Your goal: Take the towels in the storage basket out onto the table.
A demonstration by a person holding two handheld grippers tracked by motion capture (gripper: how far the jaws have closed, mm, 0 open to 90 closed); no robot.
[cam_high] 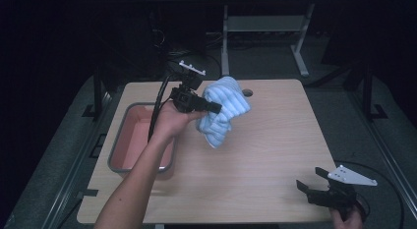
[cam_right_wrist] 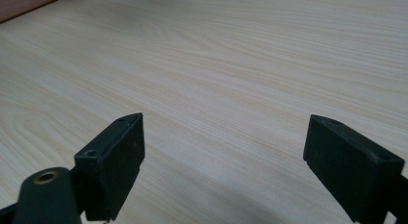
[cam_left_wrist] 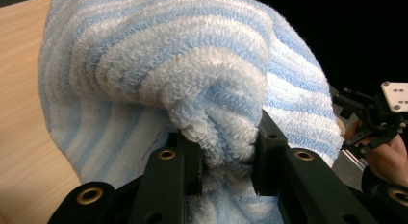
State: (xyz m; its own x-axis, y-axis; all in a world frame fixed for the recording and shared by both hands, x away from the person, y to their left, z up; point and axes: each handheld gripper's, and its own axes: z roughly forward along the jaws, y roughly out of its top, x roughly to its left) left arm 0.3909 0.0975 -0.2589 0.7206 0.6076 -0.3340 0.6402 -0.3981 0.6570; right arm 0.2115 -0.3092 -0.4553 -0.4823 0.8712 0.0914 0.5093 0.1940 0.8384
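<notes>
A blue and white striped towel [cam_high: 223, 110] hangs bunched above the middle of the wooden table [cam_high: 265, 155]. My left gripper [cam_high: 212, 107] is shut on a fold of it, and the towel [cam_left_wrist: 192, 80] bulges out from between the black jaws in the left gripper view, where my left gripper [cam_left_wrist: 226, 159] pinches the cloth. At the table's near right corner my right gripper [cam_high: 311, 180] rests low and open; in the right gripper view my right gripper [cam_right_wrist: 223, 161] has only bare wood between its wide-set jaws.
A grey bin with a pink inside [cam_high: 129, 140] stands at the table's left side, under my left forearm. A round cable hole [cam_high: 247, 93] lies near the far edge. A desk frame [cam_high: 265, 27] stands on the dark floor beyond.
</notes>
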